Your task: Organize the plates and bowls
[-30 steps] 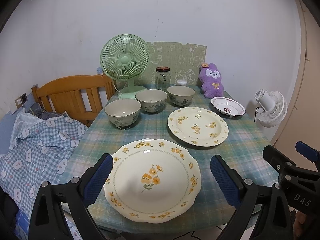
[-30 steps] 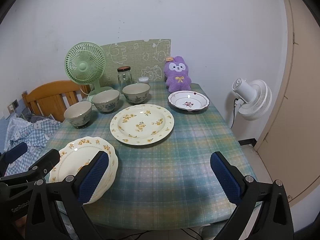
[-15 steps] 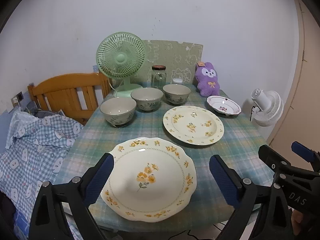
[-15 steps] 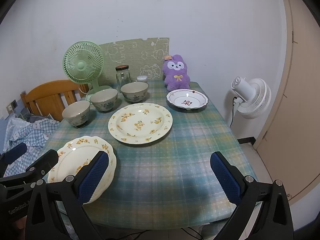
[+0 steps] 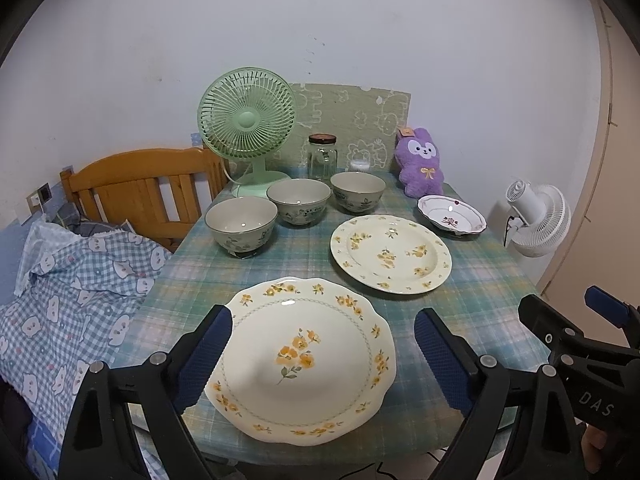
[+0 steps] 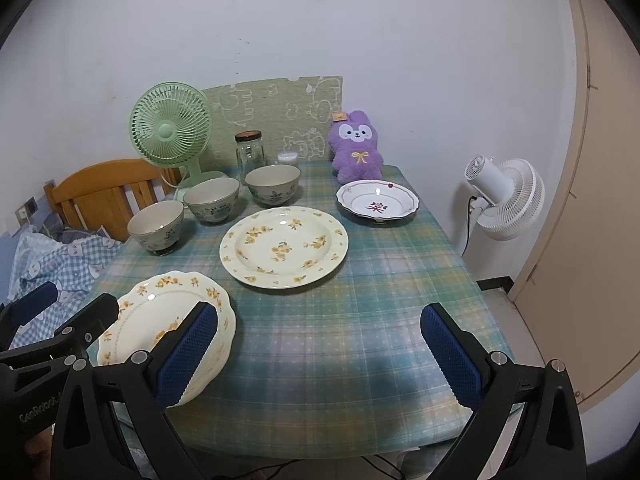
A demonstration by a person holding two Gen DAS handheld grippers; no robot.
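A scalloped cream plate with yellow flowers (image 5: 304, 360) (image 6: 160, 312) lies at the table's near left edge. My left gripper (image 5: 323, 316) is open, its blue pads (image 5: 204, 352) flanking that plate without touching it. Farther back are a round cream flowered plate (image 5: 390, 254) (image 6: 284, 246) and a small white dish with a red flower (image 5: 452, 216) (image 6: 378, 202). Three grey-green bowls (image 5: 241, 224) (image 5: 299, 202) (image 5: 357, 191) stand in a diagonal row at the back left. My right gripper (image 6: 319, 312) is open over bare tablecloth, right of the scalloped plate.
At the back of the checked tablecloth (image 6: 360, 320) stand a green fan (image 5: 248, 120), a glass jar (image 5: 322, 156) and a purple plush (image 5: 420, 164). A wooden bed frame (image 5: 140, 184) and checked bedding (image 5: 80, 280) lie left. A white fan (image 6: 504, 196) and a door are right.
The left gripper's jaws stand slightly narrower than a second ago. Both views have shifted a little; nothing on the table has moved.
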